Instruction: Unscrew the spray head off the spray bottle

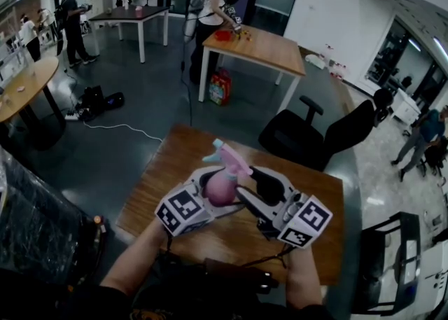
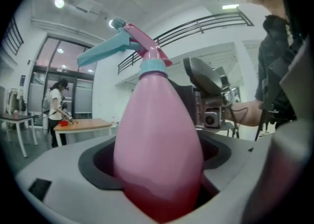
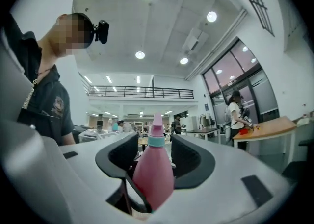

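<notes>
A pink spray bottle (image 1: 222, 187) with a teal and pink spray head (image 1: 228, 155) is held above the wooden table (image 1: 231, 241). My left gripper (image 1: 210, 189) is shut on its fat body (image 2: 157, 135), with the head (image 2: 135, 46) sticking up past the jaws. My right gripper (image 1: 253, 187) comes in from the right. In the right gripper view its jaws stand wide on either side of the teal collar (image 3: 156, 141), with a gap between each pad and the neck. The right gripper (image 3: 154, 154) is open and grips nothing.
A black office chair (image 1: 308, 136) stands just beyond the table's far right edge. Farther back a person works at another wooden table (image 1: 262, 47). A cable (image 1: 119, 128) and bags lie on the floor at left. A round table (image 1: 28, 84) is at far left.
</notes>
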{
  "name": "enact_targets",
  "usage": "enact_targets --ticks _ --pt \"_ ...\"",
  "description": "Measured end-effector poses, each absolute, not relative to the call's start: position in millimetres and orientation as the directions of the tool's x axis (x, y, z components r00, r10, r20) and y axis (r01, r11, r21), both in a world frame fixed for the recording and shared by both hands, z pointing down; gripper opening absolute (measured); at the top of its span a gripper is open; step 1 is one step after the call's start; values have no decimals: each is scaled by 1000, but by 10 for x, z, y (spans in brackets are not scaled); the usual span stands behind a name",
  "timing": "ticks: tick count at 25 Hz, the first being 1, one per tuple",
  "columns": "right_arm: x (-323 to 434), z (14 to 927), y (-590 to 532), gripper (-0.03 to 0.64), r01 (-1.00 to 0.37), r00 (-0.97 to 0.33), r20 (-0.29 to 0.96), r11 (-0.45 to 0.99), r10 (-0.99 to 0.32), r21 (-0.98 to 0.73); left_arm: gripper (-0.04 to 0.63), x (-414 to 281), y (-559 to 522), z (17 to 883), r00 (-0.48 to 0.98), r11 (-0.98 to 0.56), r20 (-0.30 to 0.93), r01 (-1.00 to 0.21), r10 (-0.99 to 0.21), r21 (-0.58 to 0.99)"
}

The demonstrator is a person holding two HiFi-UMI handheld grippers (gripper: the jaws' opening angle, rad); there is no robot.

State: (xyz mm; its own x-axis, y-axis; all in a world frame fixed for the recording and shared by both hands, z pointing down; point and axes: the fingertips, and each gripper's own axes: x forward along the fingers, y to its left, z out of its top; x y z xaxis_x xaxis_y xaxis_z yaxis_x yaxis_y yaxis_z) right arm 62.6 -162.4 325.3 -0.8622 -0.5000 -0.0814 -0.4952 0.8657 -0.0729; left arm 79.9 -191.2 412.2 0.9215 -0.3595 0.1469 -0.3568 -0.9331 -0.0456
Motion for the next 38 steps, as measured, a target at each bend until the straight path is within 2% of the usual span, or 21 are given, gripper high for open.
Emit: enact_targets --ticks 4,8,13,17,21,28,34,38 --pt "579 3394 -1838 209 -605 -784 -72 786 -616 -130 440 757 -2113 4246 864 -883 184 -465 -468 -65" --pt "564 3454 -1950 207 -642 -744 -79 743 -664 -189 440 769 -2189 4351 815 -846 228 -522 -533 -110" --pt "553 3485 -2018 147 -677 -712 -68 709 -699 -195 440 778 -2203 4432 784 -825 258 -546 -564 -145" --pt "545 3496 -2019 145 -682 -716 -54 713 -696 -161 440 776 -2195 4447 791 -835 270 -532 -549 -141" --pt "557 3488 -1969 141 -633 -765 -45 762 -643 -138 440 832 -2098 4430 849 -890 269 -444 -455 -104" --pt "620 3357 -1705 140 -447 -888 -66 888 -455 -105 440 956 -1728 4275 953 -981 233 -187 -192 -46" --pt "642 3287 -1504 140 -307 -943 -106 947 -316 -92 440 994 -1479 4189 979 -999 200 -40 -46 -35" --pt "637 3252 -1433 138 -256 -956 -128 963 -265 -84 440 997 -1381 4146 983 -1000 181 14 9 -28"
